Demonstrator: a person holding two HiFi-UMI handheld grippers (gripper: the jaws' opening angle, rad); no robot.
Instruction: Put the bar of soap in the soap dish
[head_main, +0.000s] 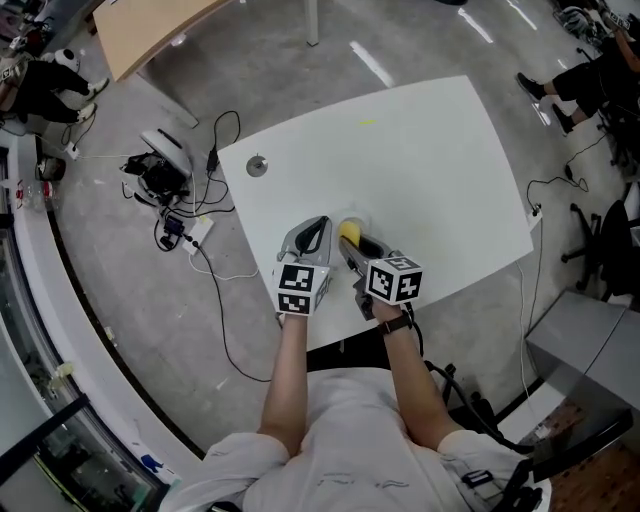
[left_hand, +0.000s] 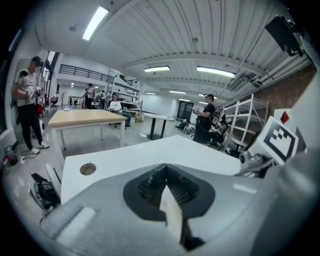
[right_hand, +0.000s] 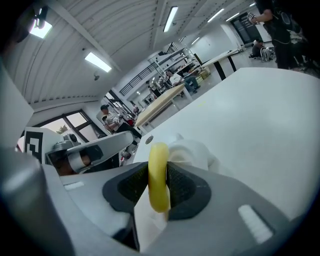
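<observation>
Right gripper: jaws pinching the yellow bar of soap, which stands on edge between the two dark pads, its upper end rising clear of the jaw tips. Left gripper: jaws pressed together, nothing between them.

Soap dish: white, resting on the white table directly beyond the held soap in the right gripper view. Whether soap and dish touch cannot be told. In the head view the soap shows as a small yellow patch at the right gripper's tips, near the table's front edge.

Surroundings: a round grommet is set in the tabletop, well apart from both grippers toward the far left corner. The rest of the tabletop around the dish is bare. On the floor to the left of the table lies a tangle of cables; a wooden table stands beyond it. People stand and sit in the background of both gripper views.

Pose: the two grippers sit side by side, near each other, over the table's front edge, both angled forward and downward. Their marker cubes face the head camera. Both forearms reach straight out from the body, and the right wrist bears a watch.
</observation>
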